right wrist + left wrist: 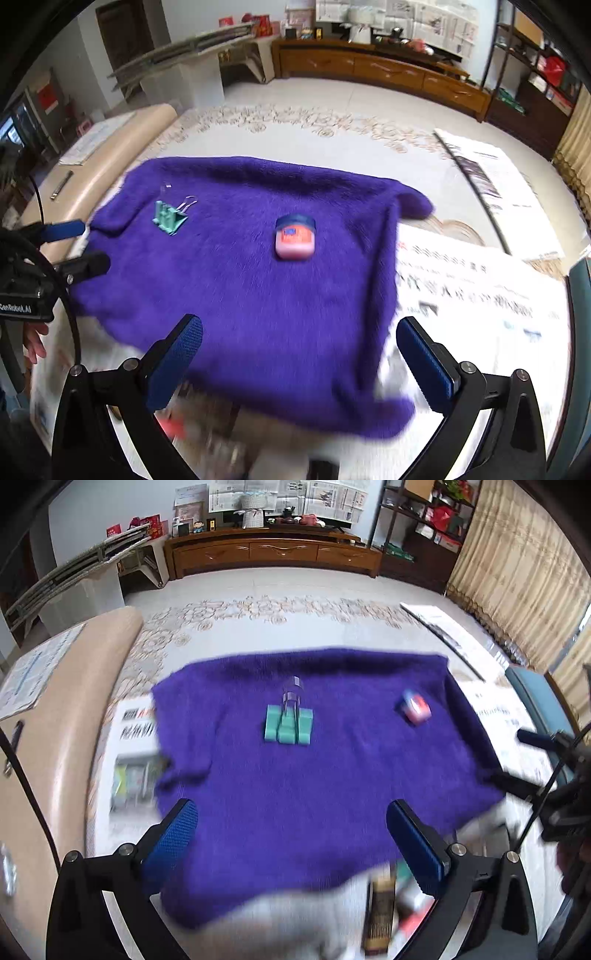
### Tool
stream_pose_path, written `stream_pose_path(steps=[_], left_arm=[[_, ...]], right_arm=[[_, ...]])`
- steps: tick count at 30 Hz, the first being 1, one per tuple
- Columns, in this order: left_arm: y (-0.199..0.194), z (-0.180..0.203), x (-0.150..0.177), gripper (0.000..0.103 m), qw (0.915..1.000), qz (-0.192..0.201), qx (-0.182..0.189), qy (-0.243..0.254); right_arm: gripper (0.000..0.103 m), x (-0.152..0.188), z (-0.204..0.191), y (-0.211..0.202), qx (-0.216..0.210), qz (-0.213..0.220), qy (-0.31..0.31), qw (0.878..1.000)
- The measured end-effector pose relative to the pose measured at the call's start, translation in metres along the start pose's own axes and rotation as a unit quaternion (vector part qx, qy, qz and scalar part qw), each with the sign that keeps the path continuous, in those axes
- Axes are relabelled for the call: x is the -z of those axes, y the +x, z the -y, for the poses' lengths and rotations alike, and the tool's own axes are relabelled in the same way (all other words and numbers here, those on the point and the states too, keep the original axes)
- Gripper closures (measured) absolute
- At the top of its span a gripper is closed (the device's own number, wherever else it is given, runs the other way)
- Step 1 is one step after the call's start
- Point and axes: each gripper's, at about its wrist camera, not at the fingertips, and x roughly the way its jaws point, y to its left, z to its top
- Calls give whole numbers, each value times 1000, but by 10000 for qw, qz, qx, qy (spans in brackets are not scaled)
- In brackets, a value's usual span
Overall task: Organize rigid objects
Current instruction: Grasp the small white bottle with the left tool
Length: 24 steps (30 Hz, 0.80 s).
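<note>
Three teal binder clips [289, 726] sit side by side in a tight row near the middle of a fuzzy purple cloth [295, 794], their wire handles [291, 696] pointing toward the far side; in the right wrist view the same clips [169, 218] lie toward the far left corner of the cloth [258, 295]. To their right on the cloth, well apart from them, stands a small pink jar with a blue lid [295, 238], upright and with its label facing the near side; the left wrist view shows it [415, 708] blurred, toward the right edge.

The left gripper [291, 834] hovers over the near part of the cloth with its blue-padded fingers [173, 834] spread wide and nothing between them. The right gripper [299, 354] hangs likewise over the near edge, its blue pads [424, 362] wide apart and empty. Neither touches the clips or the jar.

The cloth lies over sheets of newspaper [461, 280] on a table whose patterned top [258, 613] shows beyond its far edge. At the near edge of the cloth lie some blurred items, among them a dark brown box [380, 912]; what they are cannot be told. At the left of the table is a beige padded seat [62, 709]. Against the far wall stands a low wooden cabinet [273, 552].
</note>
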Motion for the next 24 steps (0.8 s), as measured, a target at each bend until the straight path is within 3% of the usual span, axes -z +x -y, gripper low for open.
stream_pose_path(steps=[4,8,10,14,20,23,24], left_arm=[[-16,4,44,0,9999,-92,-33,-97],[-21,4,86,0,9983,-86,-46,-574],[-18,4,103,0,9965,-91,-220,-805],[-10,8,121,1,9943,13,-422,-975],[3,12,127,3,9914,138,-584,-1160],[2,17,129,13,9915,255,-823,-972],[2,18,130,21,9913,239,-927,-906]], right_arm=[[0,37,6,-38,-9,302,226,9993],[0,78,17,-57,-31,412,571,9975],[0,98,22,-62,-80,450,685,9966],[0,126,30,-65,-81,532,828,9951],[0,143,41,-70,-189,799,915,9924],[0,146,44,-70,-182,807,887,9926],[0,148,45,-69,-200,785,885,9928]])
